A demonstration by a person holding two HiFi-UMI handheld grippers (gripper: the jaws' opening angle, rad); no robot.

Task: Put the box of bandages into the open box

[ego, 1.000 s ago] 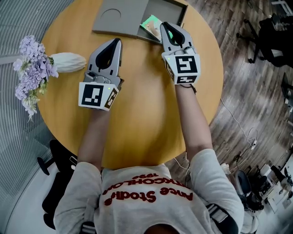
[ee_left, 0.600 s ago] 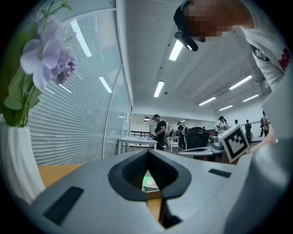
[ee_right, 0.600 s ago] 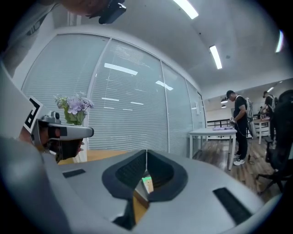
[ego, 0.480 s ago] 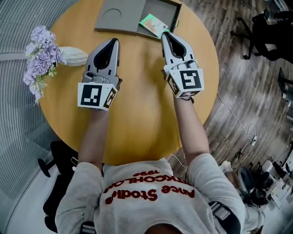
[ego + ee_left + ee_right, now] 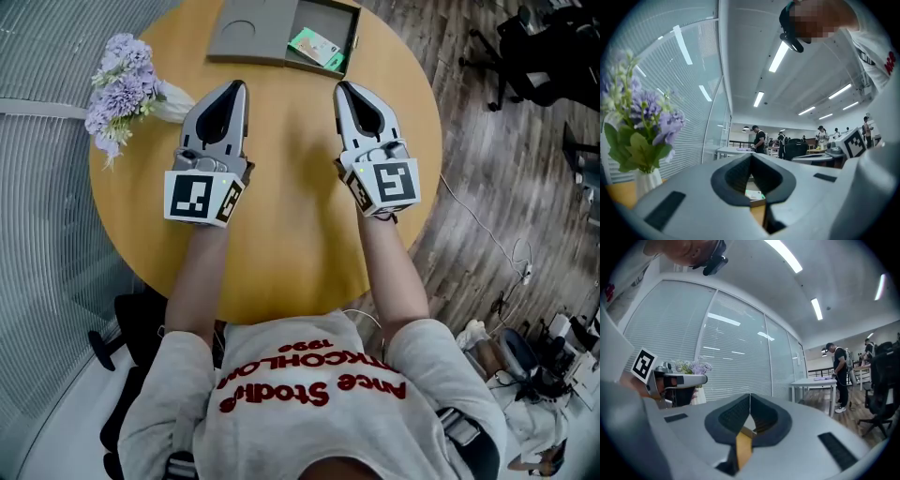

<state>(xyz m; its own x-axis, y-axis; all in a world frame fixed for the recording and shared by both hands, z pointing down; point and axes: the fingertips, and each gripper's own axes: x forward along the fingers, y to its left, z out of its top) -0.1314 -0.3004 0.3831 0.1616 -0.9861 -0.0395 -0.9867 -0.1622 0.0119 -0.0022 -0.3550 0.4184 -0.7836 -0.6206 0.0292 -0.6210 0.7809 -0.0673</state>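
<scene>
The green-and-white box of bandages (image 5: 315, 44) lies inside the open grey box (image 5: 340, 15) at the far edge of the round wooden table (image 5: 281, 216). My left gripper (image 5: 239, 86) and right gripper (image 5: 342, 87) hover side by side over the middle of the table, both pointing at the grey box and well short of it. Both are shut and hold nothing. In the left gripper view the closed jaws meet at the left gripper (image 5: 751, 154), and the bandage box (image 5: 753, 194) shows through the gap below. The right gripper (image 5: 750, 394) is likewise closed.
The grey box's lid (image 5: 251, 30) lies flat to the left of it. Purple flowers (image 5: 122, 80) in a white vase (image 5: 174, 105) lie on the table's left side, near my left gripper. Beyond the table's right edge are wooden floor and office chairs (image 5: 525, 56).
My right gripper has drawn back from the bandage box toward the person and risen. The left gripper has also lifted slightly. The bandage box stays in the open box.
</scene>
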